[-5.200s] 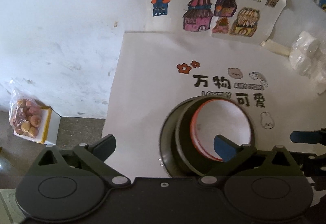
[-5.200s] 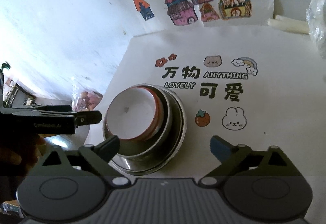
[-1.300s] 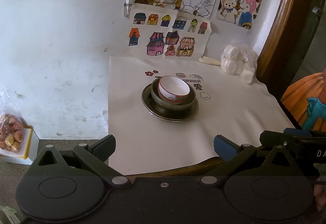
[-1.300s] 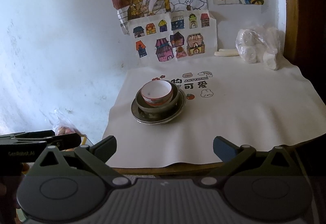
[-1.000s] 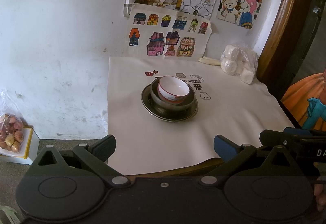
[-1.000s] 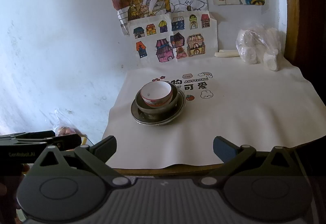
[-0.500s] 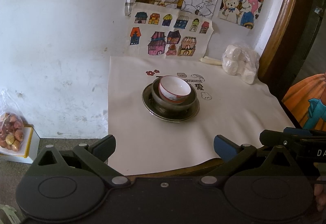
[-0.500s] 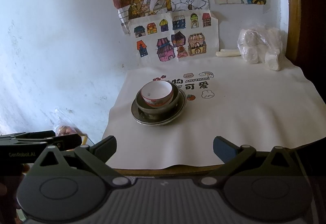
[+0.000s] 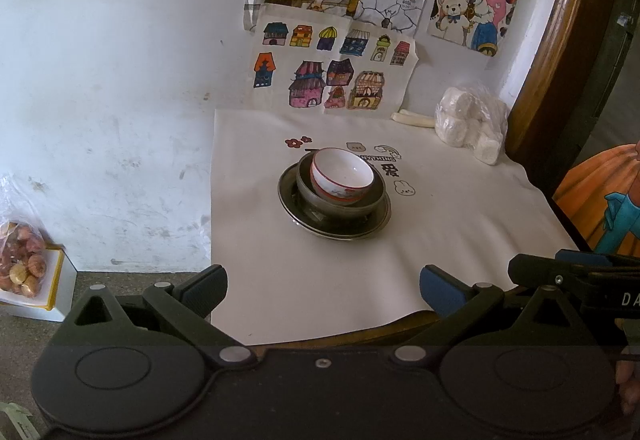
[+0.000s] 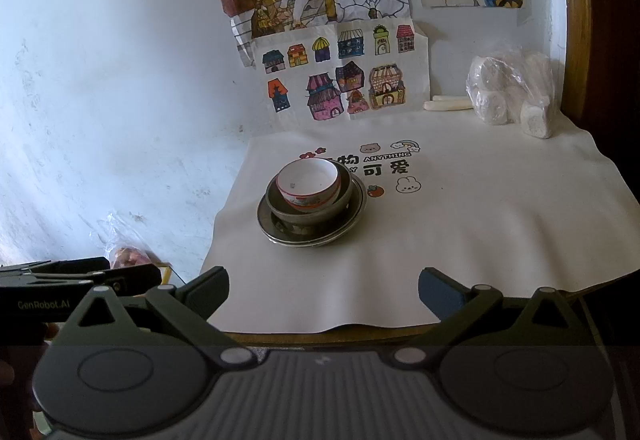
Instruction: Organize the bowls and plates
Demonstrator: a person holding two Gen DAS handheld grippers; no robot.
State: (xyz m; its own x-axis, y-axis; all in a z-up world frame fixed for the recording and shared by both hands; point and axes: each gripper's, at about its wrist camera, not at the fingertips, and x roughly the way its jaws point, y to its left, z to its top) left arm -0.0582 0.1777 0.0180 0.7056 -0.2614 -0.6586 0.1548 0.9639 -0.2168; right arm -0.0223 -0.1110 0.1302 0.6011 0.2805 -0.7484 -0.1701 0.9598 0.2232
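**Dishes stacked ahead, both tongs empty and wide**

Nearest in the left wrist view: left gripper (image 9: 322, 284), jaws spread wide, nothing between them, held off the near edge of the table. Just to its right, the dark body of the other tool, with a fingertip at the frame edge. Same stance in the right wrist view: right gripper (image 10: 323, 286), jaws wide apart and empty, hanging before the table's wooden rim; to its left, the left tool's black body.

Beyond the fingertips, well apart from both: white mat (image 9: 280, 280) with printed cartoon lettering, draped over the table. Ahead and roughly centred between the fingers, the stack: metal plate (image 9: 376, 224) at the bottom, dark metal bowl (image 9: 306, 186) seated in it, white bowl with red rim (image 9: 342, 176) nested on top, tilted a little.

Farther, right of the stack, against the wall: plastic bag of white lumps (image 9: 472, 128), a pale stick just beside it. Down left, off the table: bag of reddish fruit (image 9: 20, 260) on a white box.

Farthest: coloured drawings (image 9: 332, 80) stuck on the white wall.
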